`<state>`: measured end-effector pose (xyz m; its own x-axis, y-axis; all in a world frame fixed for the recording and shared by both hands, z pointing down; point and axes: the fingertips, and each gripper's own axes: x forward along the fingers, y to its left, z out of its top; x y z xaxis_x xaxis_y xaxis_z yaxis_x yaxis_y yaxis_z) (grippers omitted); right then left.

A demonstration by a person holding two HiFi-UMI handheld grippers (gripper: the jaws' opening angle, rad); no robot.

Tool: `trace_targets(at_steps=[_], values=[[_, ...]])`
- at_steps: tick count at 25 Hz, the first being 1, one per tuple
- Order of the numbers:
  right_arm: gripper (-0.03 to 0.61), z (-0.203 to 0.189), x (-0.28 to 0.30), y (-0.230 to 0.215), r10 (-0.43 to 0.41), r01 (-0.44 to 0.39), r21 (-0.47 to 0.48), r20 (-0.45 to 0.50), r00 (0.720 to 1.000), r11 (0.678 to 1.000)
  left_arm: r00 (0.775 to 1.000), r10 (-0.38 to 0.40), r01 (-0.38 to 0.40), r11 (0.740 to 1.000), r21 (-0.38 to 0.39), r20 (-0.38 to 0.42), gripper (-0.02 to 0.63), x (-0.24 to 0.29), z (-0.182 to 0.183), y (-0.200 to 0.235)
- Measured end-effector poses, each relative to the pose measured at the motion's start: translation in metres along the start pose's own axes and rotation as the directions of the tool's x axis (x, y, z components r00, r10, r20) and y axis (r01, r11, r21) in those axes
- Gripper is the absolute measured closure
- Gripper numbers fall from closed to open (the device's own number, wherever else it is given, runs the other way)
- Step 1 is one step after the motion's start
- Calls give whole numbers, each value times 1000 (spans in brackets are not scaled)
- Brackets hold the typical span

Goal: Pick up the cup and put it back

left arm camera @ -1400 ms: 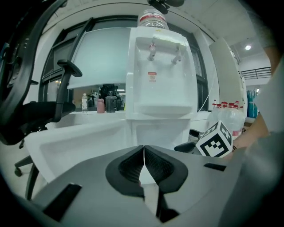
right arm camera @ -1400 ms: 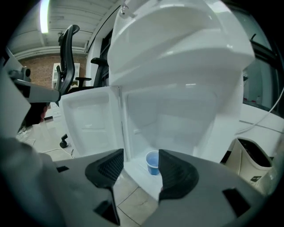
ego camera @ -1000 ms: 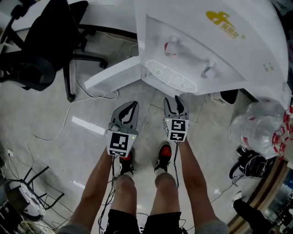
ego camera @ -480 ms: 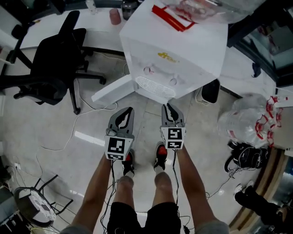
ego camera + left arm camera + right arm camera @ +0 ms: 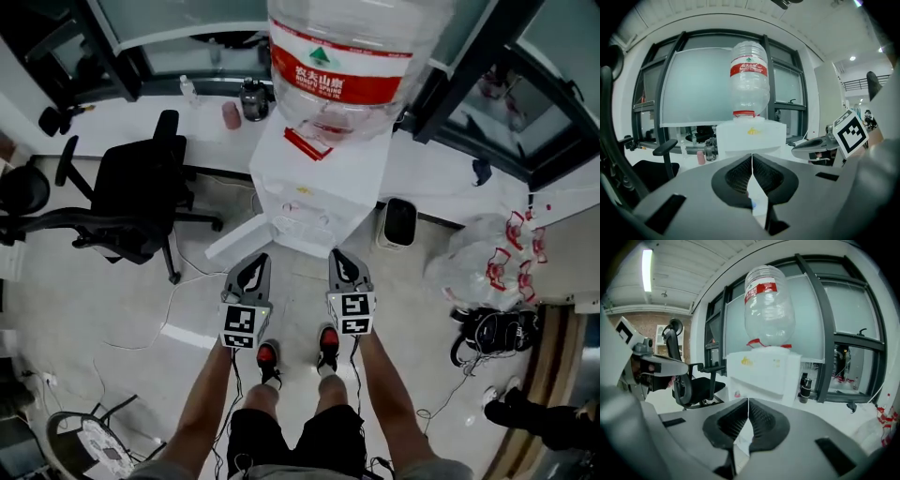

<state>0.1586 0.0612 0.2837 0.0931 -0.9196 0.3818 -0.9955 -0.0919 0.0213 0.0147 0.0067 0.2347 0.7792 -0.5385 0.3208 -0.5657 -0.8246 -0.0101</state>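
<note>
An office: ahead of the left gripper (image 5: 257, 261) and right gripper (image 5: 338, 255) stands a white water dispenser (image 5: 314, 192) topped with a large water bottle (image 5: 342, 56). Left of them is a black swivel chair (image 5: 141, 202). Beyond, a long white surface (image 5: 112, 127) runs under dark-framed windows (image 5: 178, 23).

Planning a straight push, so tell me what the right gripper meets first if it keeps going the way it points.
The right gripper, jaws just closed on nothing, points at the white box-shaped water dispenser below its clear plastic bottle. Likely its front panel first; depth is unclear.
</note>
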Motion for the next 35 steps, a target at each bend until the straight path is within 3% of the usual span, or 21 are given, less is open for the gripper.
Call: trace_targets(at_steps=[14,23,35], values=[[560,149,-115,-7,-94,96,-7,128,987,995,998,-23,20,998,54,57,588,-72,119,-9],[560,175,-157,2,-142,146,-8,189,972,989,995,-7,1,998,59,103,588,-104,149,-7],[561,175,-167,5,-161,160,25,200,966,987,993,1,-7,998,55,115,588,-102,159,0]])
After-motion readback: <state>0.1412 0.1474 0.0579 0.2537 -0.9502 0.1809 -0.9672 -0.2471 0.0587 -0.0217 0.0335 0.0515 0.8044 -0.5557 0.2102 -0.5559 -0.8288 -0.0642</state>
